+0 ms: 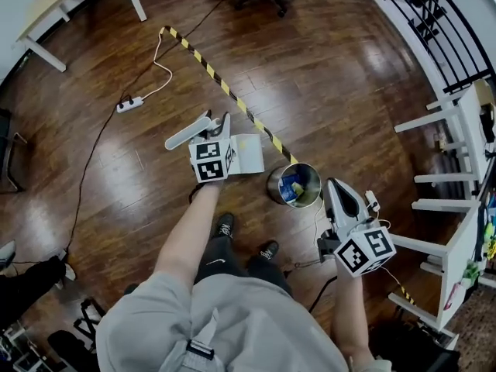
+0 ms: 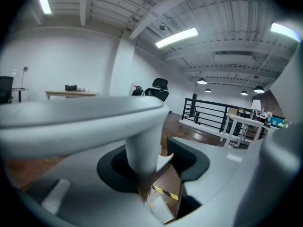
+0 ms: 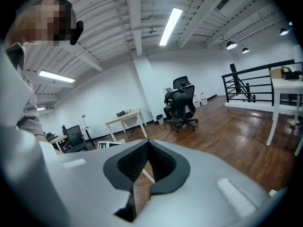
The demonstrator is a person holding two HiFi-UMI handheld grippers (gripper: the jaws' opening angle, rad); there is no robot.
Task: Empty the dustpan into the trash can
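In the head view my left gripper point(image 1: 219, 130) is shut on a grey-white dustpan; its handle point(image 1: 186, 136) sticks out to the left and its pale pan point(image 1: 246, 153) lies to the right. In the left gripper view the handle point(image 2: 80, 119) runs across the top. Its stem point(image 2: 142, 150) drops between the dark pads point(image 2: 187, 162). The pan point(image 2: 158, 209) shows below. A round metal trash can point(image 1: 273, 184) stands on the floor just right of the pan, with something blue point(image 1: 292, 188) inside. My right gripper point(image 1: 339, 188) point(image 3: 146, 148) hangs right of the can, shut and holding nothing.
Yellow-and-black tape point(image 1: 225, 87) crosses the wooden floor up to the can. A power strip point(image 1: 129, 105) with cables lies at the left. White tables point(image 1: 449, 122) and a black railing point(image 1: 442, 22) line the right side. An office chair point(image 3: 183, 100) and a desk point(image 3: 125, 119) stand farther off.
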